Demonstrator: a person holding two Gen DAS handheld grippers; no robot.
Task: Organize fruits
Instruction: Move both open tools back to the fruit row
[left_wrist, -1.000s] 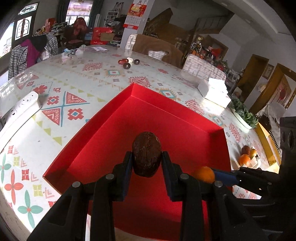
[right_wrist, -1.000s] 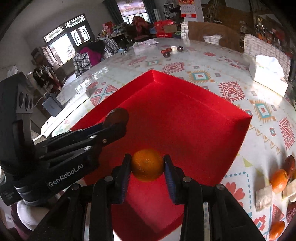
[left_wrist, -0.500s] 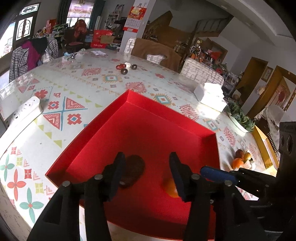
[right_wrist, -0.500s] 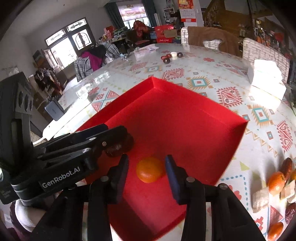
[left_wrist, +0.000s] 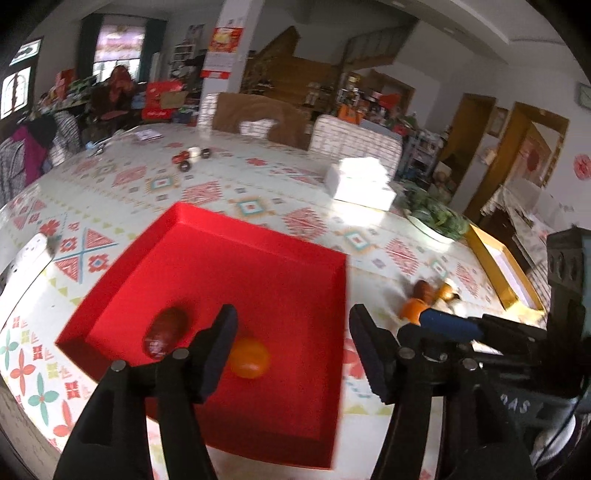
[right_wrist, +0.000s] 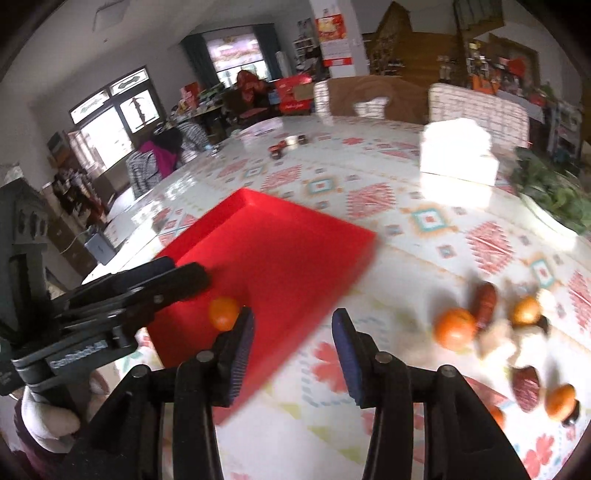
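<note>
Both views are smeared with motion blur, so the loose fruit on the table (right_wrist: 424, 221) reads only as soft shapes: I can make out an orange (right_wrist: 455, 328), a dark reddish oblong fruit (right_wrist: 486, 302) just behind it, and a few more orange and dark pieces toward the right edge, some cut off by the frame. Pale lumps lie among them that I cannot identify. My right fingers hide part of the small orange (right_wrist: 224, 313) in the right wrist view, and the near end of the red tray (left_wrist: 258, 229) disappears behind my left fingers.

The tray holds two things: a dark brown-red oval fruit (left_wrist: 166, 331) near its left wall, and the small orange just right of it, the two lying apart on the red floor.

My left gripper (left_wrist: 293, 350) hangs above the tray's near end with its jaws spread wide and nothing between them. My right gripper (right_wrist: 291, 350) is spread wide too, holding nothing, over the patterned cloth just past the tray's right edge, with the loose fruit pile off to its right
</note>
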